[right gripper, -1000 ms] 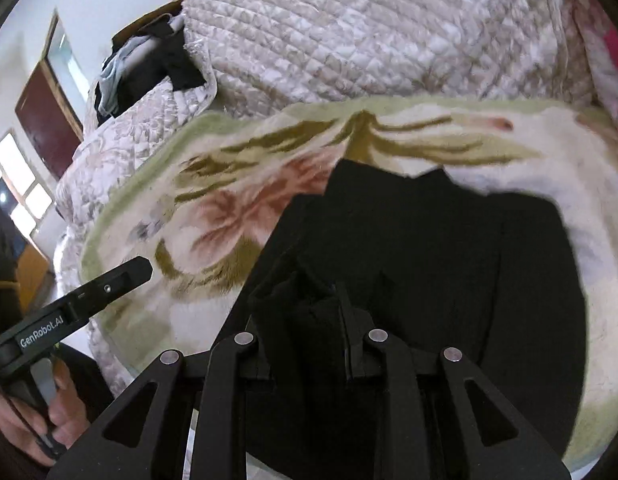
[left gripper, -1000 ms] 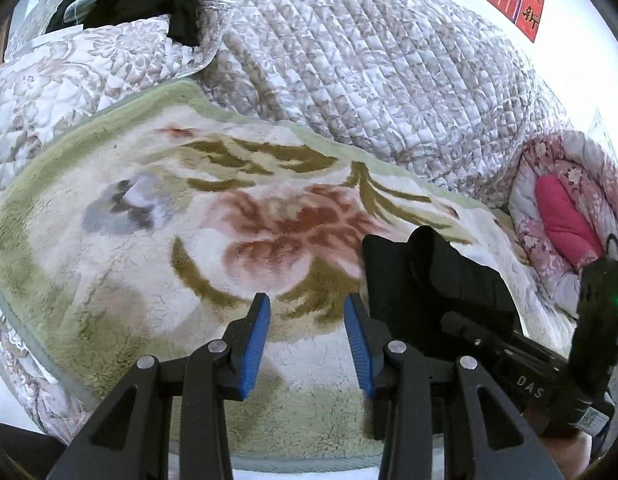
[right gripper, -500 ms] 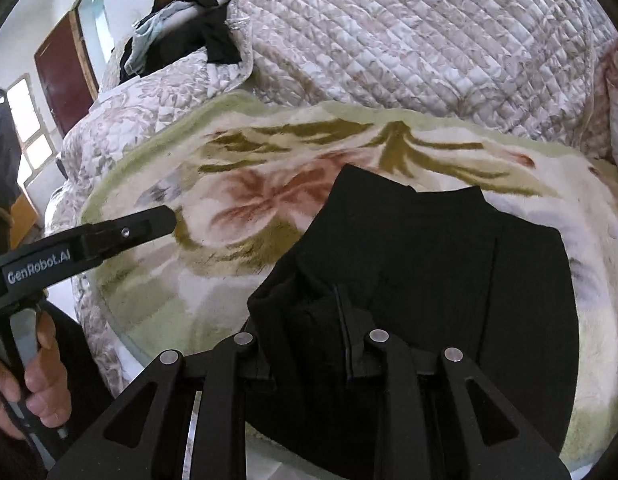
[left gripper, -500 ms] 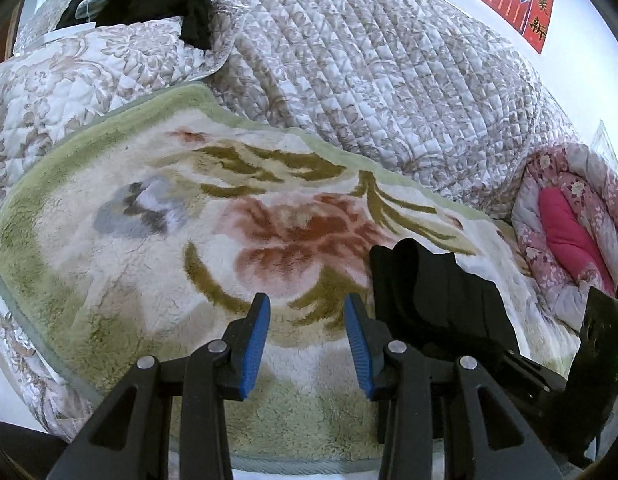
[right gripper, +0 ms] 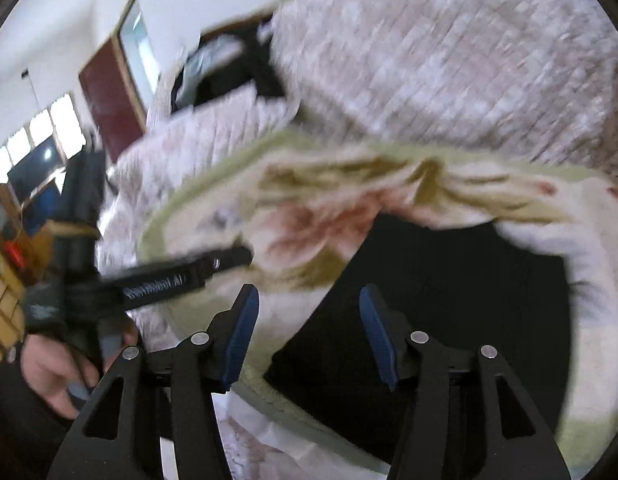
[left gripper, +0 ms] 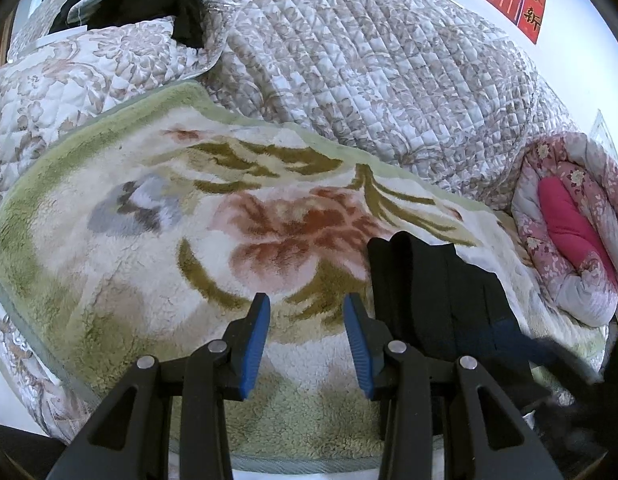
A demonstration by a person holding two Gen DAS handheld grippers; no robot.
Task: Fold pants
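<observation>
Left wrist view: left tongs [left gripper: 307, 334] stand partly open w/ nothing between the blue pads, hovering over the floral blanket [left gripper: 149, 264] on the bed. Black pants [left gripper: 437, 300] lie folded just to their right, probably parked there so the bare blanket ahead stays free for moving. Quilt [left gripper: 369, 64] rises beyond the blanket's far edge.

Right wrist view, blurred: right tongs [right gripper: 309, 330] are opening, pads clear of cloth; pants [right gripper: 449, 300] lie under and ahead-right, near the blanket's near edge. Fold looks about done.
</observation>
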